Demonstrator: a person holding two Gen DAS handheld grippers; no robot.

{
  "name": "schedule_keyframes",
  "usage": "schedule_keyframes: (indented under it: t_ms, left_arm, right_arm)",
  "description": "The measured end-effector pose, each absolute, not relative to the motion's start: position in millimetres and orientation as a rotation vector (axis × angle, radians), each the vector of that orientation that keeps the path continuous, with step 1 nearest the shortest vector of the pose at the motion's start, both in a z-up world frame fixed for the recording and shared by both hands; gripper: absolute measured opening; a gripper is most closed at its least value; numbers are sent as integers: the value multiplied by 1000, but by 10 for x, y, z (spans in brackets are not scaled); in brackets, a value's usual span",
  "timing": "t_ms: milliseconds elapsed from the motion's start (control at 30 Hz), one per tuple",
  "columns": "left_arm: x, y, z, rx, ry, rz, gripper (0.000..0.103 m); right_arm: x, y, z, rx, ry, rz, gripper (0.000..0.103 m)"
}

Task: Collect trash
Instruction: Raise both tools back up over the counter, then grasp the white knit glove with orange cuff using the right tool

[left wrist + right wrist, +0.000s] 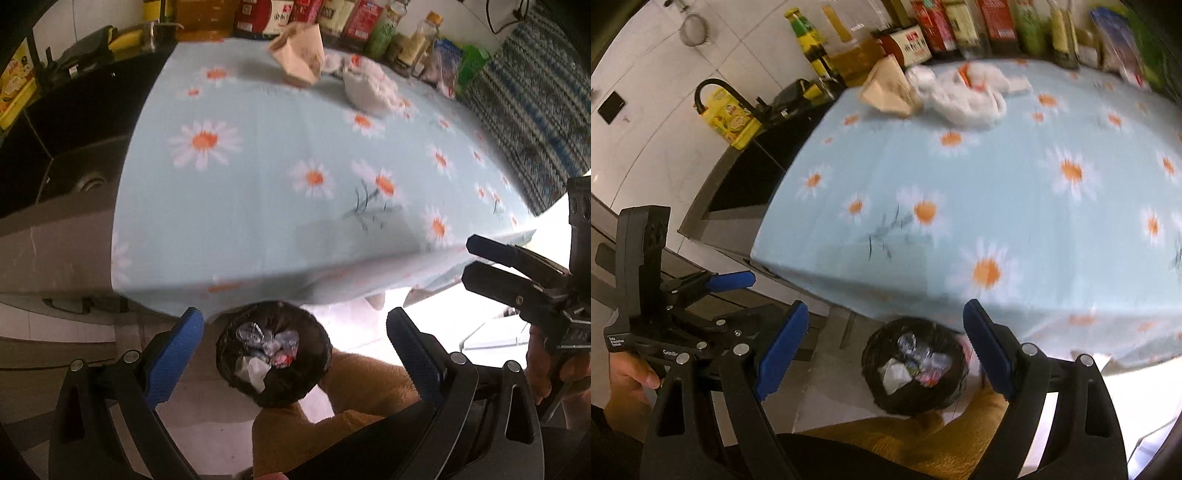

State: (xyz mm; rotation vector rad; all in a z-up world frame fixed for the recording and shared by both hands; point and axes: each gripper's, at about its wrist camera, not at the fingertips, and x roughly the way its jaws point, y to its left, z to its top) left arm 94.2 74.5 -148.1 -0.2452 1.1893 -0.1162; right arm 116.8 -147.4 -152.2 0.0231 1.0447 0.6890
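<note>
Both grippers are held above the near edge of a table covered by a light blue daisy-print cloth (280, 192), and both point steeply down. The left gripper (295, 350) has its blue-padded jaws spread wide with nothing between the pads. The right gripper (886, 354) is likewise released, jaws far apart and empty; in the left wrist view it shows at the right edge, carried by a hand (543, 369). On the floor below the table edge stands a trash bin (916, 365) lined with a black bag, framed between the fingers in both views; it contains crumpled clear plastic, white paper and a small red scrap. Uncollected trash lies at the far side of the cloth: a torn brown paper bag (299, 55) and, just beside it on the right, a crumpled white plastic bag (369, 88). Behind them a row of bottles and cartons (979, 26) lines the wall. A dark sink (750, 173) with a black faucet sits left of the table.
</note>
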Motion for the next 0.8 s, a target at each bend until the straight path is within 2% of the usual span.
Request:
schedule_keyframes:
  t_ms: [433,700,800]
  left_arm:
    - [1248,756,-1091,-380,1078,80,96]
    - [1493,678,-1002,-400,1074,168,96]
    - [1603,649,-980,-402,1077,209,96]
  right_arm:
    - [2332,-1451,-1243,-47,933,776,85]
    - [2963,-1399,-1334,-30,929,793,85]
    - [3150,-1359,-1407,-9,962,829,81]
